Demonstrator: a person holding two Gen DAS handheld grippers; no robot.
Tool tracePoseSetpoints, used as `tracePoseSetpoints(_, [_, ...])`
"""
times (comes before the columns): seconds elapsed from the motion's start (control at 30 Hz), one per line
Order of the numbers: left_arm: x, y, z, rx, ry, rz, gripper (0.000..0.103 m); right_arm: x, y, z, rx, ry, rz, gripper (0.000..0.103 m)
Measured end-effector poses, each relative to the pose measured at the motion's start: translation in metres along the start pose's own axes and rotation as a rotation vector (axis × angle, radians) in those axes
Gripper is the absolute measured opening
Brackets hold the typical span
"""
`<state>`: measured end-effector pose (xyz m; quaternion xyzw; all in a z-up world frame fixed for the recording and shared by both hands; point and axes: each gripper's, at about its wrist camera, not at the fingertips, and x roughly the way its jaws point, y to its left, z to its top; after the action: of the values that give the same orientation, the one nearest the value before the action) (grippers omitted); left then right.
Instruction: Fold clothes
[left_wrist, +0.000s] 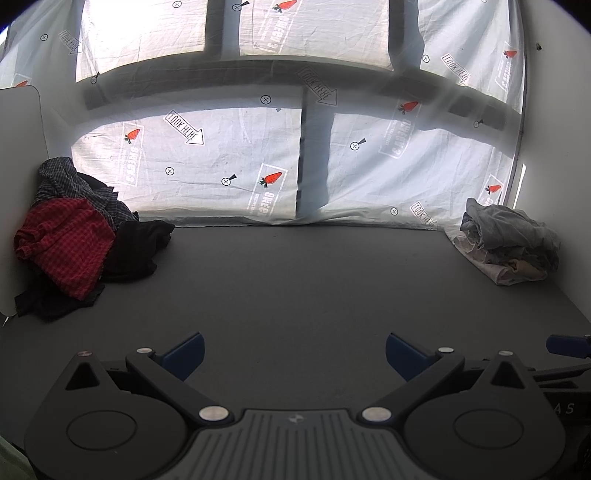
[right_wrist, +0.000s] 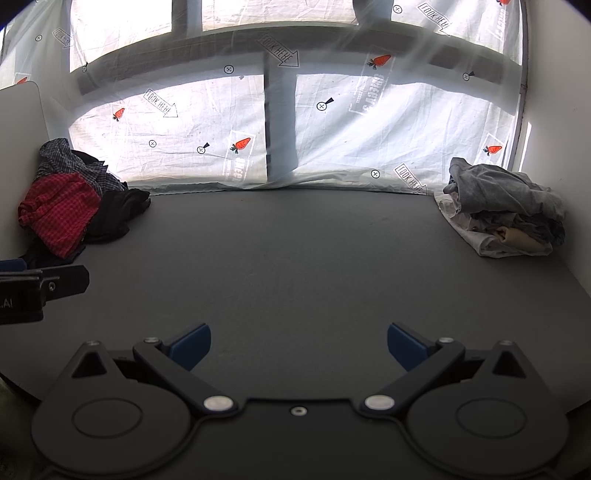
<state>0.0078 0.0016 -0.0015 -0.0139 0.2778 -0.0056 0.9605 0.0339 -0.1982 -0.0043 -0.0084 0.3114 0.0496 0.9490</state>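
A heap of unfolded clothes lies at the table's back left: a red checked garment (left_wrist: 66, 243) on top, a dark plaid one (left_wrist: 74, 181) behind, black cloth (left_wrist: 136, 243) beside. It also shows in the right wrist view (right_wrist: 59, 210). A stack of grey and pale clothes (left_wrist: 509, 240) sits at the back right, also in the right wrist view (right_wrist: 502, 206). My left gripper (left_wrist: 294, 354) is open and empty over the near table. My right gripper (right_wrist: 299, 345) is open and empty beside it.
The grey table (left_wrist: 295, 280) runs to a printed white sheet (left_wrist: 221, 158) hung over windows at the back. A white panel (left_wrist: 18, 147) stands at the left, a white wall (left_wrist: 554, 147) at the right. The left gripper's body shows in the right wrist view (right_wrist: 40, 288).
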Motion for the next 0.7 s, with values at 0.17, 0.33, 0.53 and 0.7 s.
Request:
tracePoseSetpoints(0.17, [0.000,0.002,-0.002,0.009,0.006,0.003,0.103,0.001,0.001,0.000,0.004,0.002,-0.004,0.103])
tracePoseSetpoints(0.33, [0.003,0.007,-0.002,0.009,0.018,0.026,0.103,0.004,-0.003,-0.001,0.020,0.014,-0.013,0.103])
tracePoseSetpoints(0.53, [0.020,-0.009,0.004,-0.014,0.040,0.013,0.103,0.008,-0.021,0.003,0.016,0.019,-0.037,0.103])
tracePoseSetpoints(0.7, [0.045,-0.036,0.015,-0.018,0.053,0.010,0.103,0.026,-0.043,0.014,0.003,0.009,-0.044,0.103])
